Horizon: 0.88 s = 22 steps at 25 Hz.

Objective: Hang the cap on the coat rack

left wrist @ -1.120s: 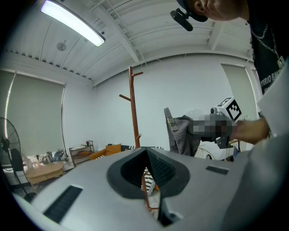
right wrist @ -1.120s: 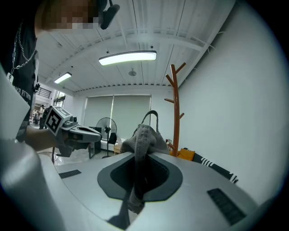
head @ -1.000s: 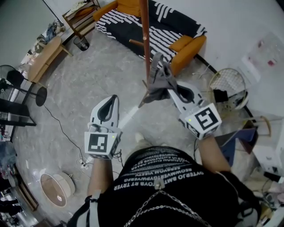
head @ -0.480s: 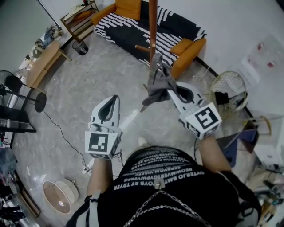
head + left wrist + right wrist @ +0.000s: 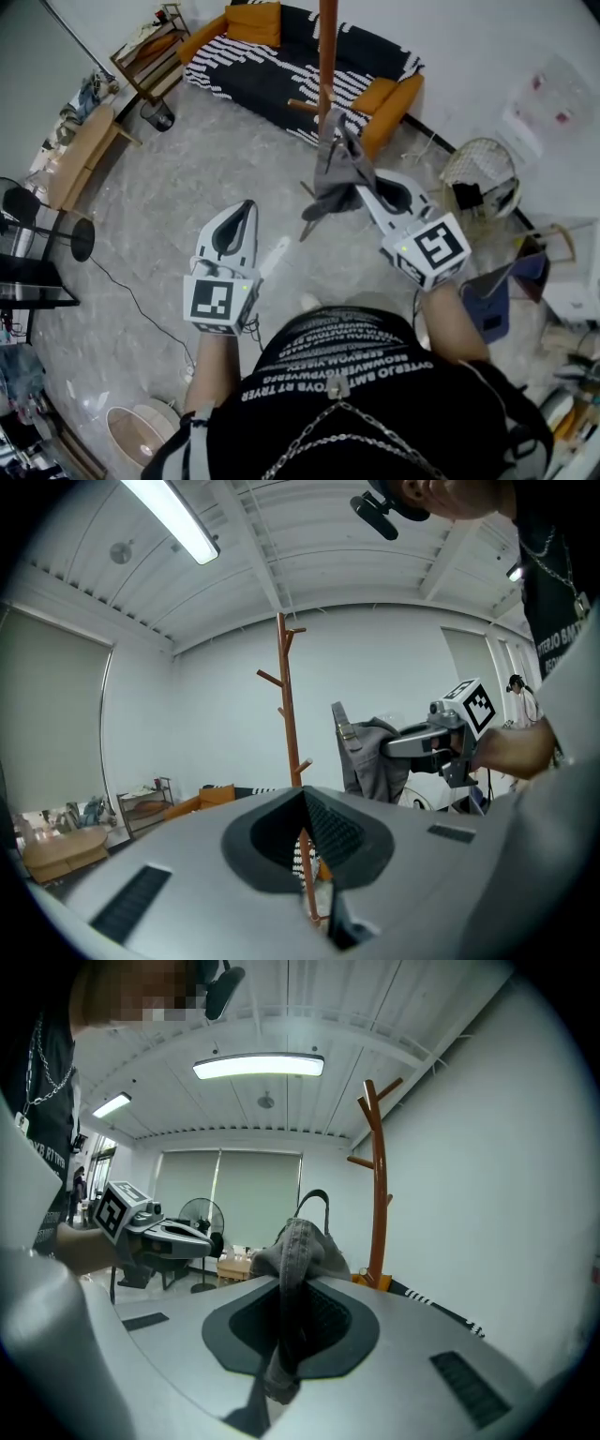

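Note:
A grey cap [image 5: 337, 173] hangs from my right gripper [image 5: 364, 190], whose jaws are shut on its fabric. The right gripper view shows the cap's denim band [image 5: 292, 1279] pinched between the jaws, with the strap looping above. The brown wooden coat rack [image 5: 326, 52] stands just beyond the cap, one peg [image 5: 302, 105] sticking out to the left; it also rises in the right gripper view [image 5: 378, 1204] and the left gripper view [image 5: 286, 705]. My left gripper [image 5: 242, 211] is held lower left of the cap, shut and holding nothing. The left gripper view shows the cap [image 5: 370, 757] apart from the pole.
A black-and-white striped sofa [image 5: 281, 66] with orange cushions stands behind the rack. A round wire fan [image 5: 478, 178] lies on the floor to the right. A wooden bench [image 5: 80, 150], a bin [image 5: 159, 115] and a floor cable [image 5: 122, 281] are at the left.
The person has stepped a little toward the rack, so the floor slides down the picture and the pole stands more centred. The cap stays in the right gripper; both grippers keep their pose.

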### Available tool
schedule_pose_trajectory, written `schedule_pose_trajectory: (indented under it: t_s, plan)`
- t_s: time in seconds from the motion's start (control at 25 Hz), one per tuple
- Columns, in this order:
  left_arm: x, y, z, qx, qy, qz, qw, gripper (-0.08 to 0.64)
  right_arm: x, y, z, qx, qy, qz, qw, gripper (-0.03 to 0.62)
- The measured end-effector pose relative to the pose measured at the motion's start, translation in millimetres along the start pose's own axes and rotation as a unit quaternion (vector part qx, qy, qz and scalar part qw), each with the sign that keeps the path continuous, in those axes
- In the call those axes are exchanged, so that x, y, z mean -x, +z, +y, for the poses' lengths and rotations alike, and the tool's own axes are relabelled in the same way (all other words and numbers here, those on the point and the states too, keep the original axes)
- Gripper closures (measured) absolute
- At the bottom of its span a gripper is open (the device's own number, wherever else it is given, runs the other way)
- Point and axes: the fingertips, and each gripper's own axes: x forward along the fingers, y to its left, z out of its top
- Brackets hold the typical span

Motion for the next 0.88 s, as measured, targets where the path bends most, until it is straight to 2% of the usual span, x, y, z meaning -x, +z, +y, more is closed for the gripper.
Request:
schedule_pose_trajectory:
  t_s: [0.24, 0.56, 0.88]
  plan:
    - [-3, 3, 9, 0.020, -0.011, -0.012, 0.9997, 0.557, -5, -1, 3, 0.003, -0.015, 0.010, 1.000, 0.574]
    - [-32, -4, -1, 0.003, -0.026, -0.003, 0.9997, 0.557, -9, -7, -23, 0.003, -0.024, 0.010, 1.000, 0.573]
    - [-59, 1, 5, 0.003, -0.013, 0.002, 0.9999, 0.557, -26, -16, -52, -0.005, -0.010, 0.009, 1.000, 0.574]
